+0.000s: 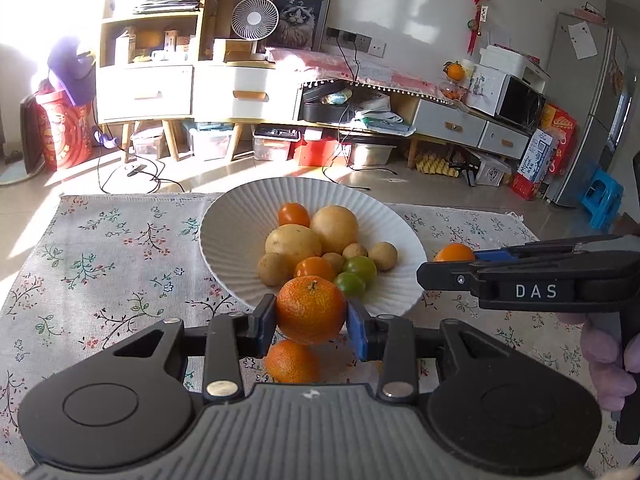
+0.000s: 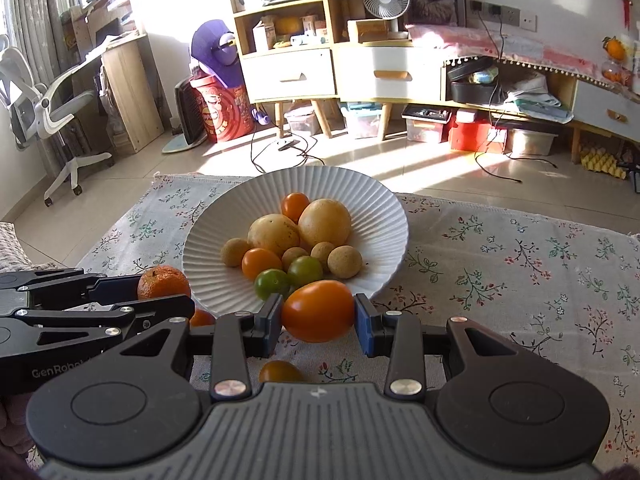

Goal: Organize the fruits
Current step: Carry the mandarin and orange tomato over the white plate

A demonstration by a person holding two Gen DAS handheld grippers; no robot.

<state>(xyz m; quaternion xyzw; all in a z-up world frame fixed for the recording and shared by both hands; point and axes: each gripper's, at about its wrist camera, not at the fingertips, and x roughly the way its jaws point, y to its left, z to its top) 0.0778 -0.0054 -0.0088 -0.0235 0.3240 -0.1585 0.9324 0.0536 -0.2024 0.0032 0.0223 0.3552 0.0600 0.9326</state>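
A white ribbed plate [image 1: 236, 216] [image 2: 224, 220] on the floral cloth holds several fruits: yellow round ones, small tan ones, two green ones and orange tomatoes. My left gripper [image 1: 312, 322] is shut on a mandarin [image 1: 311, 309], held just above the cloth in front of the plate's near rim; that mandarin [image 2: 163, 281] also shows in the right wrist view. My right gripper [image 2: 318, 318] is shut on an orange tomato [image 2: 319, 311] [image 1: 454, 252] beside the plate's near right rim. A second mandarin [image 1: 292, 361] lies on the cloth below the left gripper. A small tomato [image 2: 281, 371] lies below the right gripper.
The floral cloth [image 1: 100, 264] [image 2: 520, 264] covers the table, whose far edge meets a tiled floor. Beyond stand shelves, drawers, a fan [image 1: 255, 18] and storage boxes. An office chair [image 2: 48, 112] is at the far left. A gloved hand [image 1: 608, 364] holds the right gripper's handle.
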